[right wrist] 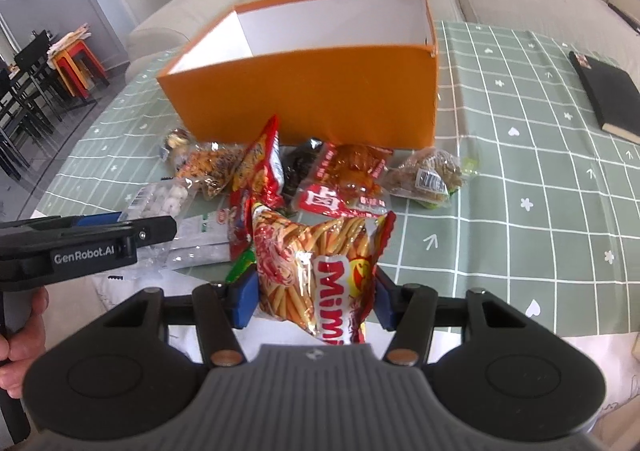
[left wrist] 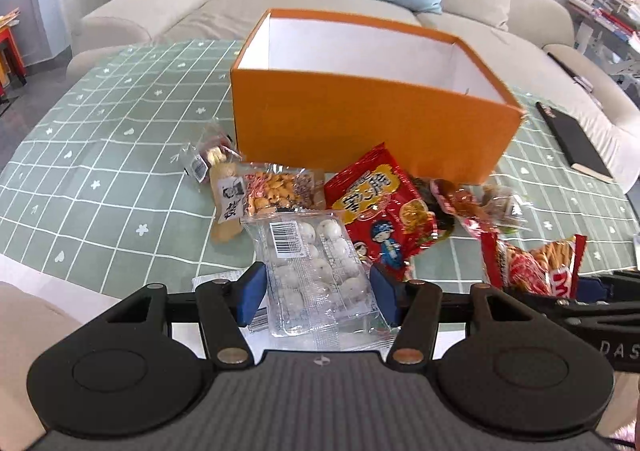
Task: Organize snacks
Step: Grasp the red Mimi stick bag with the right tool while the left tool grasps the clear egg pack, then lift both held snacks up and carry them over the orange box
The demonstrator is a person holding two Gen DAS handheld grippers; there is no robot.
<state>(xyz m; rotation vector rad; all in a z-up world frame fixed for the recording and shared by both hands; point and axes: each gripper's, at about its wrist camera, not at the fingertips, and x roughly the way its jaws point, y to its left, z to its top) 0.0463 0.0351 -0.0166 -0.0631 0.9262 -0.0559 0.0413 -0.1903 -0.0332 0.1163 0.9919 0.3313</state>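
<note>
Now: both hands loaded. Left hand-held gripper [left wrist: 318, 297] has its blue pads against the two long sides of the clear pack of white balls [left wrist: 316, 271]; pack's long axis runs straight ahead along the fingers, barcode end farthest out. Right hand-held gripper [right wrist: 316, 297] is clamped on the Mimi stick-snack bag [right wrist: 320, 259], the foil bulging between the pads, bag standing up out of the jaws with its crimped top pointing forward.

Key relation: the orange box [left wrist: 360, 123] lies directly ahead of both grippers, open side up, white interior apparently bare, though its floor is hidden behind the near wall. From the left gripper it sits ahead and slightly right; from the right gripper, ahead and slightly left. Neither hand is clearly nearer.

Between grippers and box, on the green checked tabletop [left wrist: 100, 155]: the remaining pile, including the red cartoon packet [left wrist: 380, 215], a peanut mix bag [left wrist: 276, 187] and a brown braised-food pack [right wrist: 352, 175]. These lie low. Judgement: the real obstacle is the box's tall near wall, so each load must clear that rim before release.

A black notebook [right wrist: 608, 95] lies well off to the right, out of the way
</note>
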